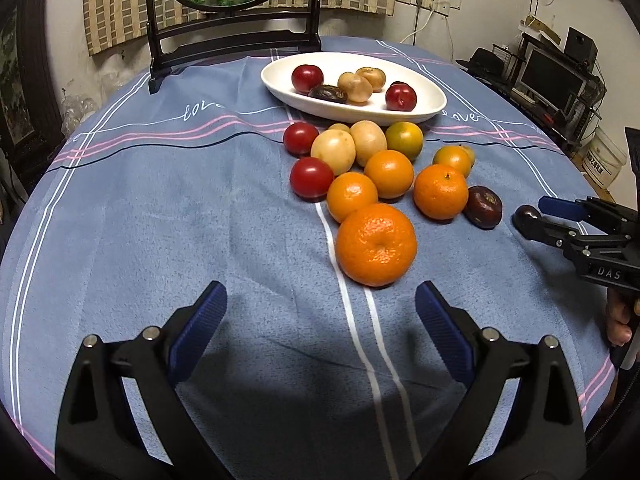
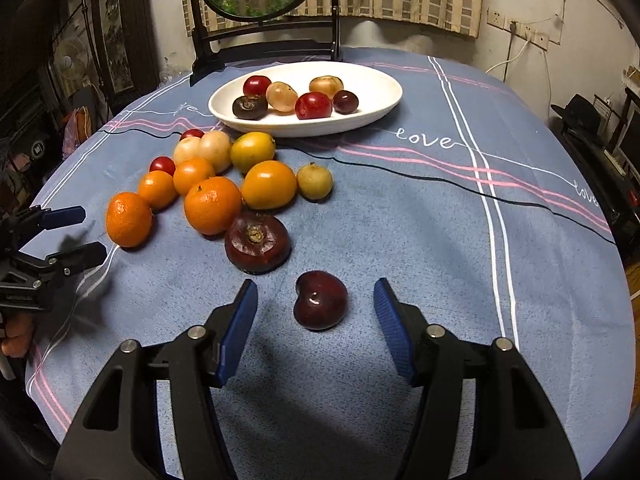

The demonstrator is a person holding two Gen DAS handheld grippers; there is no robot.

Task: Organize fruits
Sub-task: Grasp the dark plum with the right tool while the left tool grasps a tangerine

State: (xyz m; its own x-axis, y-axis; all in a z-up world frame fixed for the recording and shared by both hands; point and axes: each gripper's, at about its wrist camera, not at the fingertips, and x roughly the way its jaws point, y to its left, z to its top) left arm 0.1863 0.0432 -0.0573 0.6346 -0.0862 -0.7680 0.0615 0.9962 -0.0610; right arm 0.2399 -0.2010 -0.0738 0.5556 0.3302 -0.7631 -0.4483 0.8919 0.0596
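Glossy dark-red round cherry lies on a slate-blue woven tablecloth striped white, pink and black (white "love" script). Bright orange dimpled mandarin; plain white oval ceramic dish.

Loose fruits lie before the dish on the tablecloth.

Right tongs agape – probably straddling cherry.
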